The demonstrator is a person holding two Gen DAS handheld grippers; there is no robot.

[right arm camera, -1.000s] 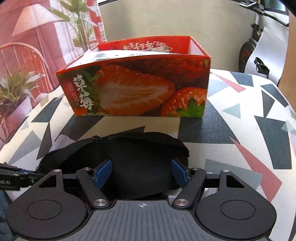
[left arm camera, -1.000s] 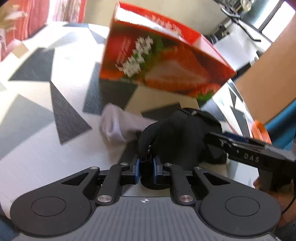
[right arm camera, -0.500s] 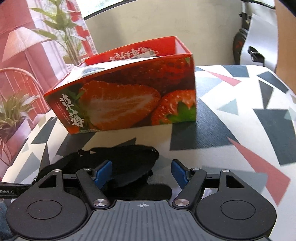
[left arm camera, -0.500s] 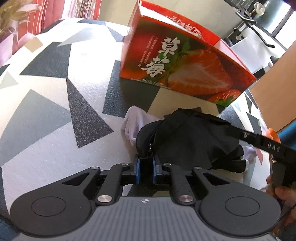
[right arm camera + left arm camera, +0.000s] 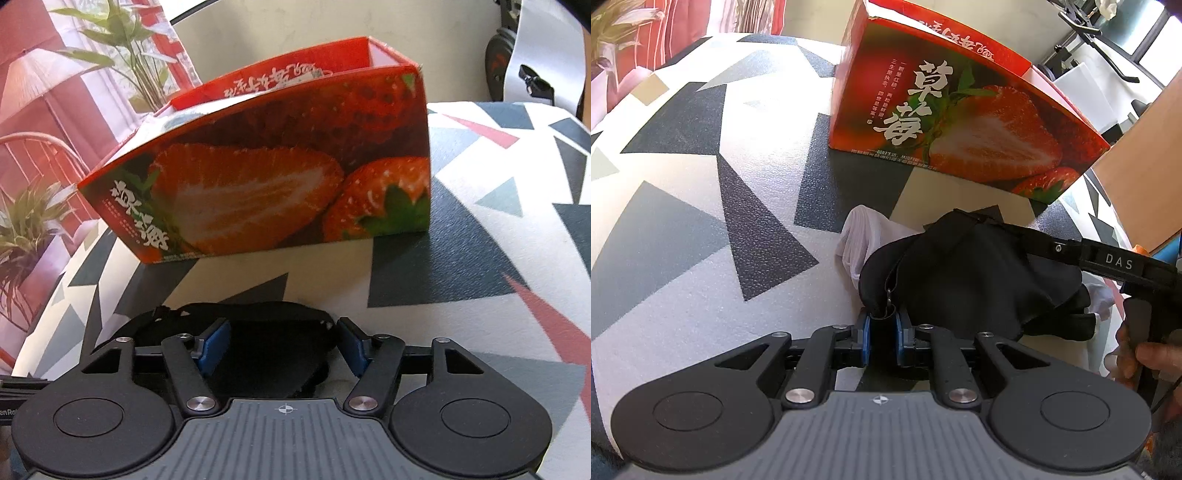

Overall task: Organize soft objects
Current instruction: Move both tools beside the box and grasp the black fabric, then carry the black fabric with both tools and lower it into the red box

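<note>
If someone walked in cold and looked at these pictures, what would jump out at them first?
Probably the big red strawberry box, open-topped, standing at the back of the triangle-patterned table. Next, the black cloth heaped in front of it over something white, its edge pinched in the left gripper, while the right gripper, jaws just closing, straddles the other side.

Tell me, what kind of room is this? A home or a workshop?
Most likely a lived-in room used for recording, hedged. A table with a triangle-patterned cover holds a strawberry box and a black cloth; a leafy plant picture hangs behind, and exercise gear stands beyond.
</note>
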